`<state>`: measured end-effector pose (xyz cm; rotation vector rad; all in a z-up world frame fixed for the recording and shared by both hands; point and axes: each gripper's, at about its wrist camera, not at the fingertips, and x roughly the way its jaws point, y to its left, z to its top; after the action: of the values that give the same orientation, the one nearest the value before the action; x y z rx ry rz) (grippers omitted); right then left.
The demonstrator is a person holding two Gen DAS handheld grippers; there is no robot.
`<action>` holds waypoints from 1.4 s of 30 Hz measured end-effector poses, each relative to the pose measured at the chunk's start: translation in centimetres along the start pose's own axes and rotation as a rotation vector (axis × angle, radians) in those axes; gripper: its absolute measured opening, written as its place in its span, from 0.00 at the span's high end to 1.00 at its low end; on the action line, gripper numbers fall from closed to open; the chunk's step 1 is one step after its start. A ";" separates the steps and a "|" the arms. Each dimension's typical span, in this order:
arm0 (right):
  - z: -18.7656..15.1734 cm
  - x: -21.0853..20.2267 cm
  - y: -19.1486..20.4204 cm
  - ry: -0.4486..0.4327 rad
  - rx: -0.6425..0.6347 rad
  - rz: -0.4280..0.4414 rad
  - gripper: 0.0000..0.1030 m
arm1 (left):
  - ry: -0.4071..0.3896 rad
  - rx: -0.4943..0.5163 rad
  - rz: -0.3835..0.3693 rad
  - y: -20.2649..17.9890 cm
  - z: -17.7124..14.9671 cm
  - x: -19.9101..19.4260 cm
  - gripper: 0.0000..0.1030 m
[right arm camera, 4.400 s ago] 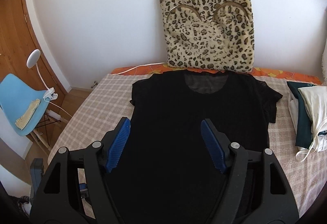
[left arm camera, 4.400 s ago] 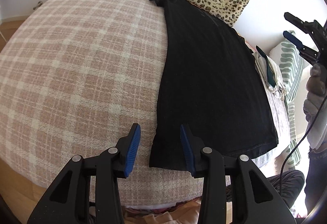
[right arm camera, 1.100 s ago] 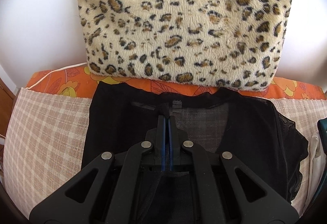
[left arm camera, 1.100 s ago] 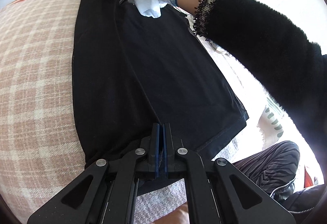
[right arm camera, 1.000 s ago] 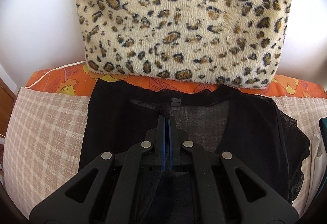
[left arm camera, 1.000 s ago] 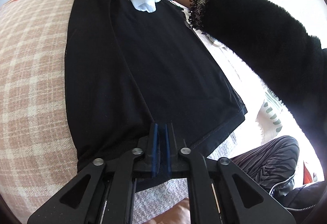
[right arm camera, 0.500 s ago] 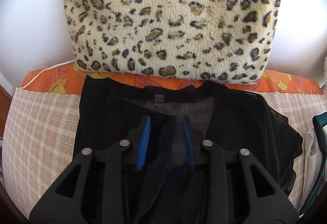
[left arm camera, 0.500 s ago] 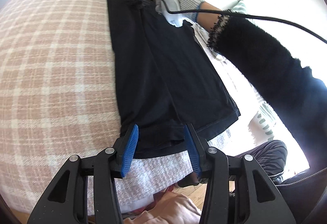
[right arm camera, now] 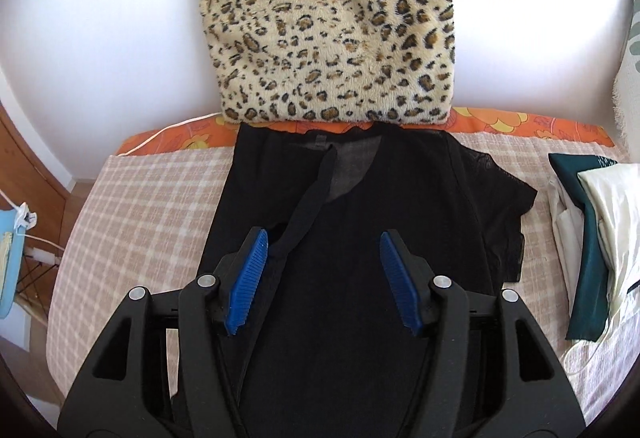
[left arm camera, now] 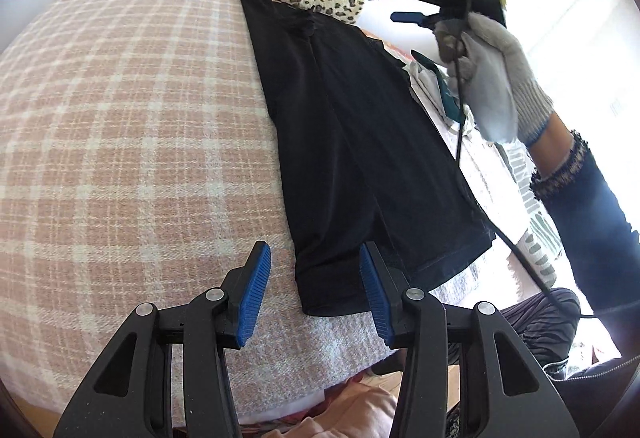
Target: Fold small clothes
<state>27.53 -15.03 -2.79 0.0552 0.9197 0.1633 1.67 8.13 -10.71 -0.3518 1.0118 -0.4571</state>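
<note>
A black T-shirt (left arm camera: pixel 360 142) lies lengthwise on the bed, its left side folded over onto the middle. In the right wrist view its right sleeve (right arm camera: pixel 504 214) still sticks out. My left gripper (left arm camera: pixel 314 244) is open just above the shirt's near hem corner, and its pads do not touch the cloth. My right gripper (right arm camera: pixel 323 234) hovers over the shirt's chest below the neckline; its jaws are opening with nothing between them. The left wrist view shows the right gripper (left arm camera: pixel 390 4) raised above the far end, held by a gloved hand (left arm camera: pixel 492 78).
The bed has a pink plaid cover (left arm camera: pixel 120 118). A leopard-print cushion (right arm camera: pixel 332 22) leans on the wall behind the shirt. A pile of green and white clothes (right arm camera: pixel 588 222) lies at the bed's right side. A blue chair (right arm camera: pixel 8 270) stands left of the bed.
Both grippers were shut on the shirt, at the hem and the neckline, and have let go and opened. The right one has risen and drawn back. The left one backed off slightly.
</note>
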 end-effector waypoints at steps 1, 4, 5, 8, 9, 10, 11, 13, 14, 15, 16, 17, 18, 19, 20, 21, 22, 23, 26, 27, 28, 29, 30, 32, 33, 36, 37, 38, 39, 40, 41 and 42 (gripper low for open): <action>-1.3 -1.0 0.0 0.017 -0.004 0.024 0.40 | 0.007 -0.007 -0.006 0.2 -0.1 0.2 0.59; -5.8 -3.5 0.0 0.067 -0.004 0.098 0.40 | 0.033 -0.042 -0.029 0.8 -0.3 0.7 0.59; -7.4 -4.3 0.0 0.088 -0.003 0.124 0.40 | 0.036 -0.053 -0.033 1.1 -0.4 0.7 0.59; -12.5 -5.9 0.3 0.170 0.007 0.209 0.40 | 0.032 -0.067 -0.037 1.7 -0.5 0.5 0.59; -14.1 -6.1 0.4 0.199 0.016 0.242 0.40 | 0.029 -0.066 -0.039 1.8 -0.6 0.4 0.59; -15.6 -6.3 0.6 0.228 0.028 0.277 0.40 | 0.029 -0.061 -0.040 1.6 -0.8 0.3 0.61; -16.9 -6.3 0.8 0.257 0.040 0.312 0.41 | 0.028 -0.055 -0.041 1.5 -0.8 0.2 0.62; -19.1 -6.2 1.2 0.305 0.070 0.380 0.43 | 0.027 -0.042 -0.048 1.2 -1.0 0.2 0.63; -20.0 -6.0 1.4 0.330 0.085 0.410 0.44 | 0.027 -0.031 -0.051 1.0 -1.3 0.2 0.66; -20.6 -5.8 1.7 0.352 0.098 0.442 0.45 | 0.029 -0.018 -0.054 0.8 -1.4 0.2 0.67; -21.2 -5.6 1.9 0.369 0.107 0.468 0.46 | 0.031 -0.002 -0.054 0.6 -1.7 0.0 0.69; -21.5 -5.5 2.2 0.378 0.110 0.475 0.47 | 0.032 0.015 -0.049 0.3 -1.9 0.1 0.69; -21.8 -5.4 2.5 0.383 0.108 0.476 0.47 | 0.033 0.031 -0.044 0.1 -2.0 0.1 0.70; -22.1 -5.3 2.8 0.392 0.107 0.482 0.47 | 0.036 0.045 -0.045 -0.2 -2.1 0.2 0.73; -22.5 -5.2 3.0 0.405 0.110 0.491 0.48 | 0.041 0.057 -0.045 -0.4 -2.3 0.2 0.76; -22.8 -5.0 3.2 0.421 0.118 0.502 0.48 | 0.042 0.069 -0.042 -0.6 -2.4 0.3 0.77; -23.0 -4.7 3.3 0.437 0.129 0.515 0.49 | 0.045 0.082 -0.037 -0.9 -2.4 0.4 0.77; -23.3 -4.5 3.4 0.452 0.133 0.521 0.49 | 0.049 0.093 -0.036 -1.1 -2.5 0.5 0.77; -24.1 -3.8 4.0 0.488 0.130 0.524 0.51 | 0.057 0.108 -0.041 -1.4 -2.7 0.6 0.77; -24.4 -3.5 4.2 0.500 0.136 0.531 0.53 | 0.058 0.110 -0.046 -1.4 -2.7 0.5 0.77; -24.6 -3.4 4.3 0.502 0.143 0.537 0.58 | 0.058 0.114 -0.048 -1.5 -2.8 0.4 0.77; -24.7 -3.3 4.4 0.498 0.139 0.528 0.62 | 0.057 0.116 -0.046 -1.6 -2.8 0.4 0.77; -24.7 -3.3 4.5 0.500 0.132 0.522 0.77 | 0.057 0.117 -0.046 -1.6 -2.8 0.4 0.77; -24.9 -3.0 4.3 0.514 0.139 0.530 0.91 | 0.056 0.110 -0.053 -1.5 -2.7 0.2 0.77; -25.0 -2.9 4.1 0.515 0.146 0.530 0.92 | 0.049 0.104 -0.057 -1.4 -2.5 -0.1 0.77; -24.7 -3.8 3.6 0.496 0.142 0.537 0.94 | -0.005 0.085 -0.043 -0.5 -1.8 -1.7 0.77; -24.6 -4.3 3.4 0.484 0.132 0.542 0.94 | -0.028 0.081 -0.028 -0.3 -1.5 -2.2 0.77; -24.4 -4.9 3.0 0.472 0.126 0.544 0.94 | -0.048 0.080 -0.014 0.0 -1.3 -2.7 0.77; -24.2 -5.4 2.8 0.461 0.121 0.547 0.94 | -0.062 0.077 -0.006 0.1 -1.2 -3.0 0.78; -24.1 -5.7 2.7 0.449 0.111 0.540 0.94 | -0.070 0.074 -0.005 0.1 -1.0 -3.0 0.78; -24.0 -5.8 2.9 0.435 0.095 0.514 0.94 | -0.068 0.076 -0.006 0.0 -0.9 -2.9 0.78; -24.0 -5.7 2.9 0.433 0.086 0.497 0.94 | -0.060 0.085 -0.005 -0.3 -0.9 -2.6 0.78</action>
<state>4.72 -13.64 -12.50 0.3392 1.3334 0.6144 -0.33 9.14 -9.15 -0.2903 0.9300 -0.4899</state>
